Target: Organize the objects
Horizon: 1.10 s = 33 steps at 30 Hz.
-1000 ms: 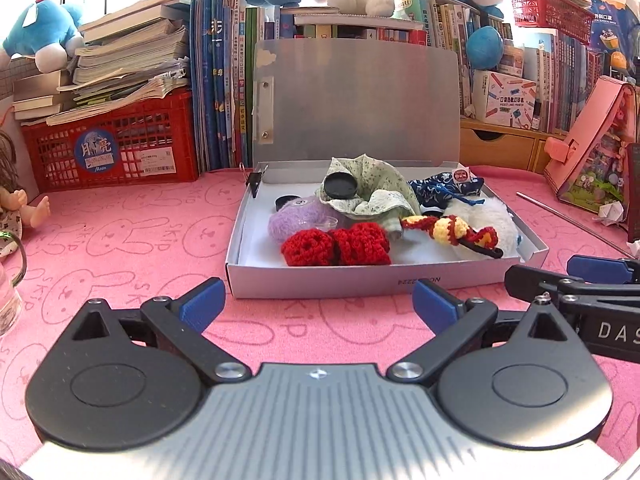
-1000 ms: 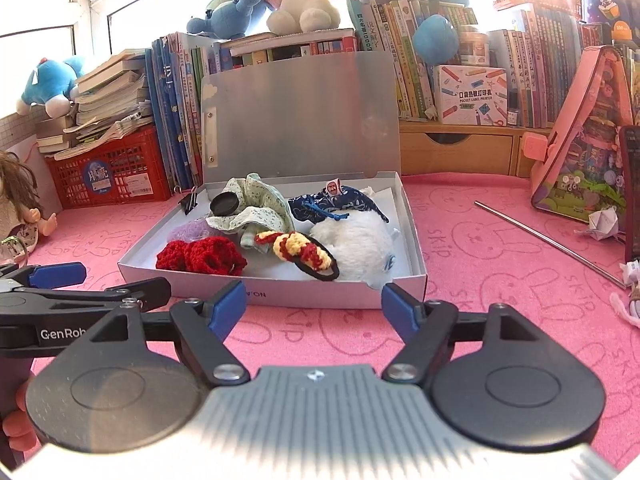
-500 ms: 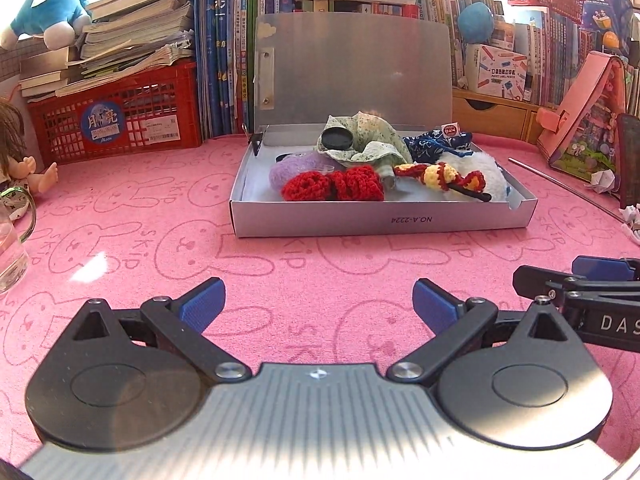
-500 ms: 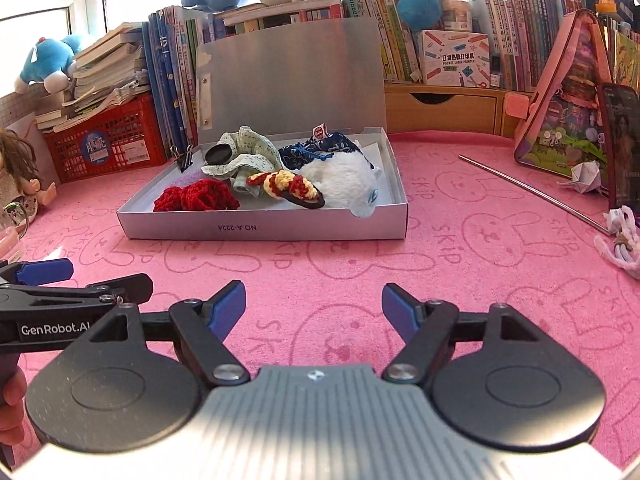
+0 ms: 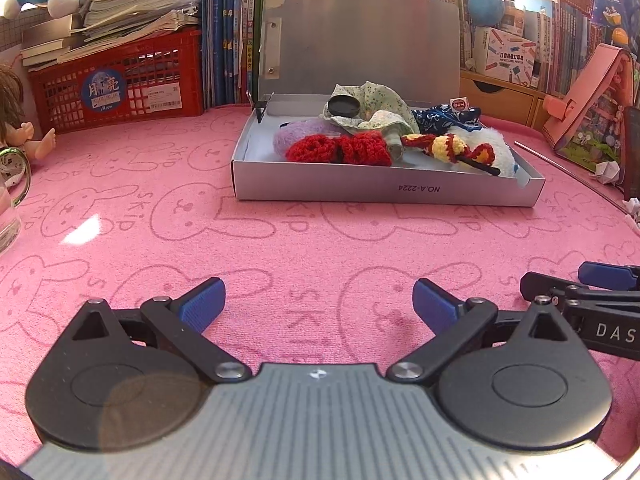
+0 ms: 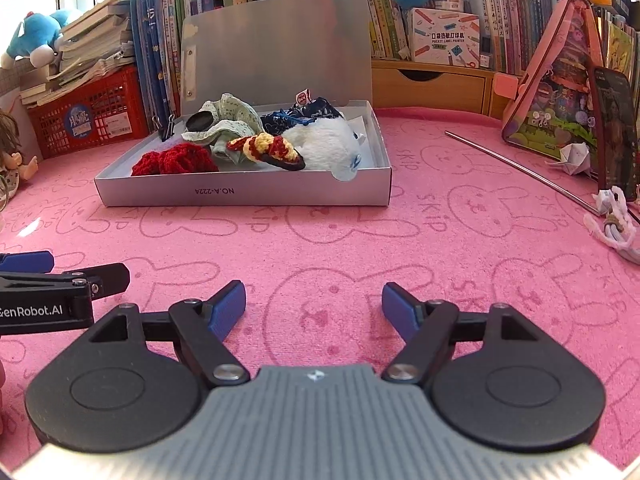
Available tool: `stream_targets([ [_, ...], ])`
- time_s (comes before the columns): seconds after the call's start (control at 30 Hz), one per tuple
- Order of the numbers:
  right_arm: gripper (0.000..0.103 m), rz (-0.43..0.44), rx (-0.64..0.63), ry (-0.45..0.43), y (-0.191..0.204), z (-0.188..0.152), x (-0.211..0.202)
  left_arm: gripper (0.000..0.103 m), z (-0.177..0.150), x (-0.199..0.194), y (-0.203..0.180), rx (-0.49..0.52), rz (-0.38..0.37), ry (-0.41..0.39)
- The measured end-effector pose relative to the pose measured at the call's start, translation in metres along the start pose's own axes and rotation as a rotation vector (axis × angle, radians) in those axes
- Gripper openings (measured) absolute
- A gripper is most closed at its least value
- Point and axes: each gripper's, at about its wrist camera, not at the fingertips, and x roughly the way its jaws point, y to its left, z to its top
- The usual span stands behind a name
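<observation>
Box (image 5: pixel 388 190) w/ lid up, full of soft toys, red basket (image 5: pixel 120 84) behind-left, metal rod (image 6: pixel 520 168) right, both tools released.

The left gripper (image 5: pixel 318 300) and the right gripper (image 6: pixel 314 306) look alike: ribbed grey body with a small white mark, two round black housings beside it, black link arms pinned by silver screws, and ridged blue pads (image 5: pixel 202 304) at the tips. White lettering marks each gripper's black side.
</observation>
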Motion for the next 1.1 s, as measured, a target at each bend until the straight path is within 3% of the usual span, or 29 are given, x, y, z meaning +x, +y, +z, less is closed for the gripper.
stream_targets([
  [0.47, 0.094, -0.011, -0.046, 0.030, 0.0071, 0.0000, 0.0049, 0.103, -0.0016, 0.0035, -0.0027, 0.009, 0.011, 0.018],
  [1.1, 0.097, -0.004, -0.048, 0.035, 0.0080, 0.0003, 0.0062, 0.103, -0.0017, 0.0047, -0.0048, 0.022, 0.023, 0.024],
])
